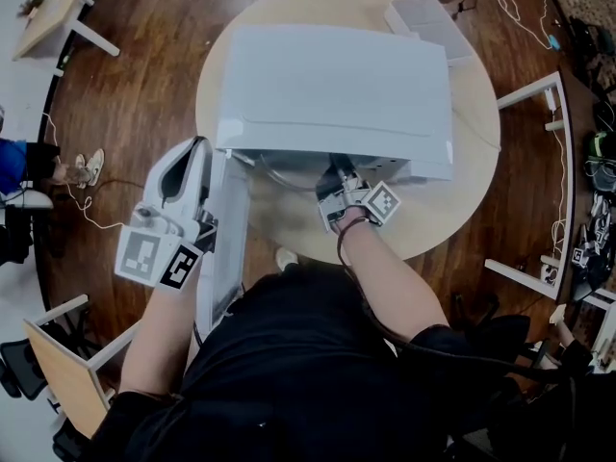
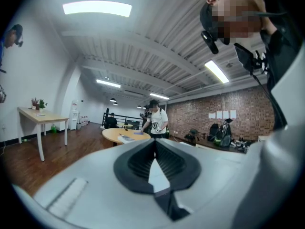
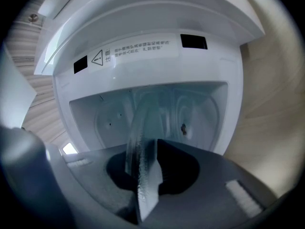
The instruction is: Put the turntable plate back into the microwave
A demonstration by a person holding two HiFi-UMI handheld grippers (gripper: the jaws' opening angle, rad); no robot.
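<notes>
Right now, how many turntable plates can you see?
1. The glass turntable plate stands on edge, clamped in the right tongs, at the mouth of the open microwave. No other shows, though this one hides part of the inside.

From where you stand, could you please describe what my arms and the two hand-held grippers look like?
The left hand-held gripper and right hand-held gripper are pale grey moulded shells with black ribbed pads, each carrying a cube of black-and-white square markers. A black cable trails from the right one. You wear a black short-sleeved top.
</notes>
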